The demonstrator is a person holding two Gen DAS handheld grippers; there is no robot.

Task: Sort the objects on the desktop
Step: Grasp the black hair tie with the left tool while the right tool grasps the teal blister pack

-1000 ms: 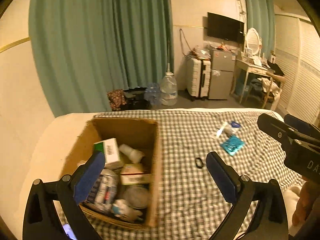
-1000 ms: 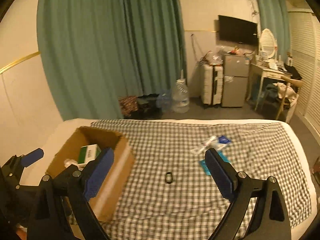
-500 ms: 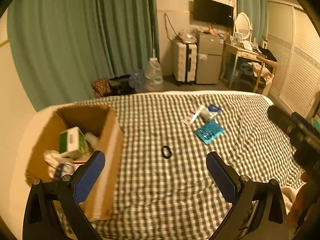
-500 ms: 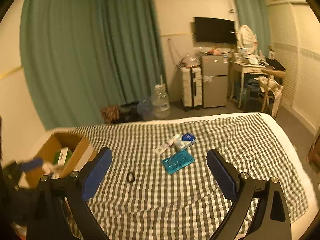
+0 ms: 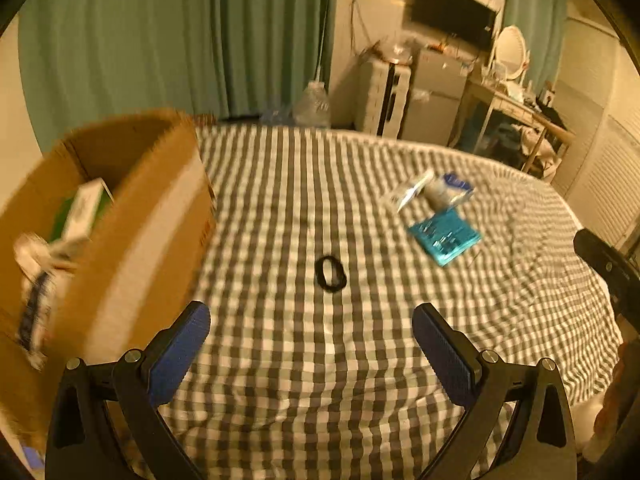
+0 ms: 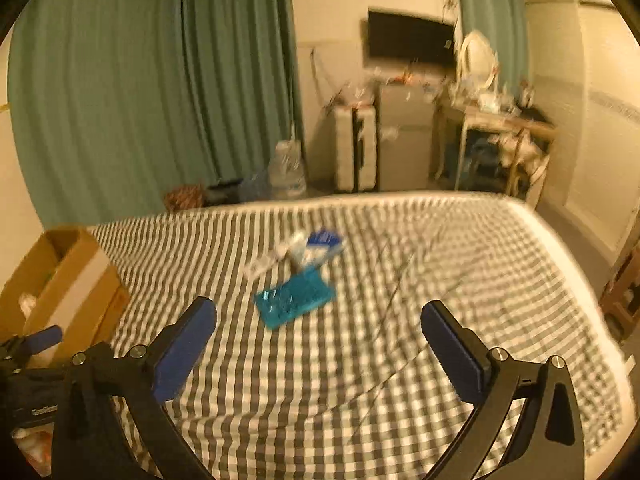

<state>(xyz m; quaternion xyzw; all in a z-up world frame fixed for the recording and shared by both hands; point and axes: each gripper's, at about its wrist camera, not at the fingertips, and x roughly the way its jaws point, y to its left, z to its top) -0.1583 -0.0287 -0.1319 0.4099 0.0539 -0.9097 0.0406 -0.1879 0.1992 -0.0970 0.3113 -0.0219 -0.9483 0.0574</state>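
The right gripper [image 6: 319,336] was empty, its jaws opening wide toward the teal packet [image 6: 295,298] on the bed [image 6: 460,280]. That packet looked flat, light and slick, best pinched across its short edges. The left gripper [image 5: 311,340] also gaped empty.

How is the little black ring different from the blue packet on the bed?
The black ring is a thin, dark loop with cloth showing through it; the blue packet is a flat, bright, filled-in rectangle. The ring looks smaller. Both lie loose on the checked bedcover, outside the cardboard box.
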